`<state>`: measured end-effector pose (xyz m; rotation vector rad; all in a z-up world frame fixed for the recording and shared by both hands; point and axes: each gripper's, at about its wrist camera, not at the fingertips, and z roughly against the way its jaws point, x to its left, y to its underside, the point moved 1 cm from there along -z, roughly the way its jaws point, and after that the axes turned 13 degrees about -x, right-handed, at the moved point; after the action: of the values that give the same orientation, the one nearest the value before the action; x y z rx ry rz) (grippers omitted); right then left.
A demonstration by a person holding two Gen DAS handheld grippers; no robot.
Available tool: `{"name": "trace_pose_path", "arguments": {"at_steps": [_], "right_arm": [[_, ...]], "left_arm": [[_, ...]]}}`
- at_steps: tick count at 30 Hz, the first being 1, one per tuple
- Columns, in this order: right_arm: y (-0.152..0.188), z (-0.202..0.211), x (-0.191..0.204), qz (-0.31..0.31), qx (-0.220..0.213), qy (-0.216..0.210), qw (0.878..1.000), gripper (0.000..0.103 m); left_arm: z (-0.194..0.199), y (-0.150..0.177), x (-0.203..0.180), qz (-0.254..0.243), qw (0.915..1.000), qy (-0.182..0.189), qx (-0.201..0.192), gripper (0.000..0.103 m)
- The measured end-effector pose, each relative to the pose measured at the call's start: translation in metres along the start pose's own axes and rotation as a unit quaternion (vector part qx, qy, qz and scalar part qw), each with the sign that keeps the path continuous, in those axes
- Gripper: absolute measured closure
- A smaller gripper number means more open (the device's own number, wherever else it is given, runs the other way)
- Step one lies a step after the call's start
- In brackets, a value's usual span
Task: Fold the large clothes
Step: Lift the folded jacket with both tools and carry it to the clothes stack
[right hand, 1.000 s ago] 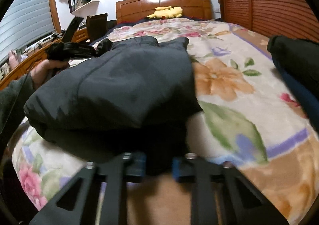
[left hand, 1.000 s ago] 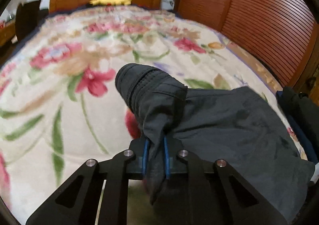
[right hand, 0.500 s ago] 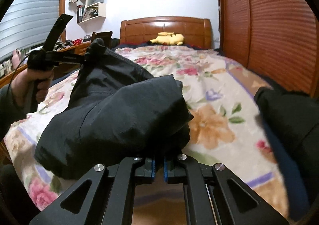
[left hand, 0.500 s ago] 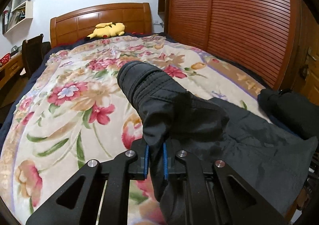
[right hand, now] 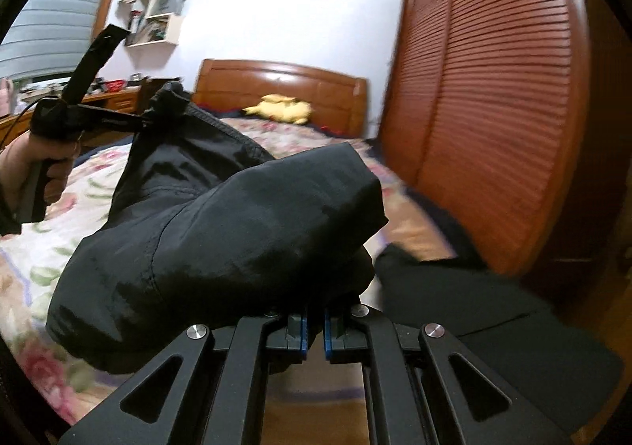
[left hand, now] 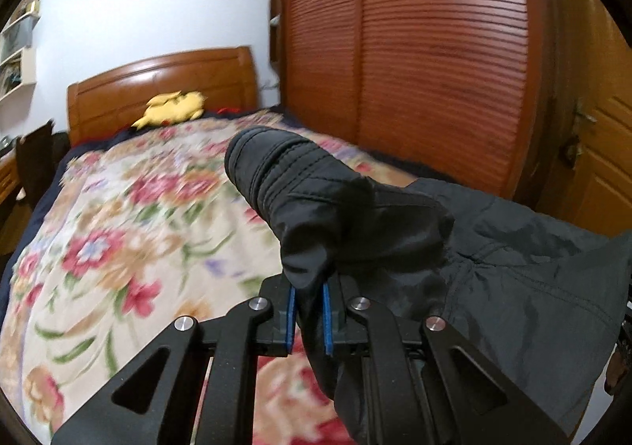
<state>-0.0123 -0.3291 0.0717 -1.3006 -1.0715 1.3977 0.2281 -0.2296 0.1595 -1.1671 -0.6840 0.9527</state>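
Above the flowered bedspread (left hand: pixel 118 231), I hold a black jacket (right hand: pixel 221 231) up off the bed between my two tongs. My left gripper (left hand: pixel 308 310) has its blue pads pinched on a fold beside the ribbed cuff (left hand: pixel 268 164). My right gripper (right hand: pixel 314 330) is pressed together on another dark fold. A yellow plush toy (right hand: pixel 282 109) lies by the wooden headboard (left hand: pixel 158 85). More dark clothing (right hand: pixel 474 306) lies at the bed's edge near the slatted wardrobe (right hand: pixel 493 89).
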Motion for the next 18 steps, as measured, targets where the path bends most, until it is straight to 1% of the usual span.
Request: {"name": "trace_pose_path", "arguments": {"at_steps": [3, 6, 9, 11, 12, 16, 18], "right_arm": [[-0.009, 0.010, -0.034, 0.004, -0.007, 0.038, 0.999, 0.098], [-0.012, 0.016, -0.068, 0.015, -0.002, 0.081, 0.997, 0.098], [-0.013, 0.020, -0.099, 0.012, 0.007, 0.116, 0.993, 0.099], [-0.014, 0.025, -0.115, 0.018, 0.012, 0.139, 0.990, 0.099], [-0.014, 0.027, -0.120, 0.020, 0.015, 0.147, 0.989, 0.099], [-0.013, 0.030, -0.136, 0.023, 0.029, 0.181, 0.983, 0.099], [-0.013, 0.037, -0.148, 0.022, 0.032, 0.200, 0.979, 0.099]], "left_arm": [[-0.014, -0.018, -0.036, -0.013, 0.9995, 0.025, -0.012, 0.092], [-0.034, -0.027, -0.065, -0.002, 0.9989, 0.046, -0.013, 0.092], [-0.049, -0.035, -0.098, 0.003, 0.9978, 0.065, -0.017, 0.092], [-0.056, -0.039, -0.121, -0.001, 0.9969, 0.075, -0.022, 0.092], [-0.061, -0.041, -0.132, -0.003, 0.9970, 0.074, -0.020, 0.092], [-0.078, -0.045, -0.164, 0.022, 0.9946, 0.101, -0.008, 0.092], [-0.085, -0.045, -0.185, 0.012, 0.9937, 0.111, -0.008, 0.092]]}}
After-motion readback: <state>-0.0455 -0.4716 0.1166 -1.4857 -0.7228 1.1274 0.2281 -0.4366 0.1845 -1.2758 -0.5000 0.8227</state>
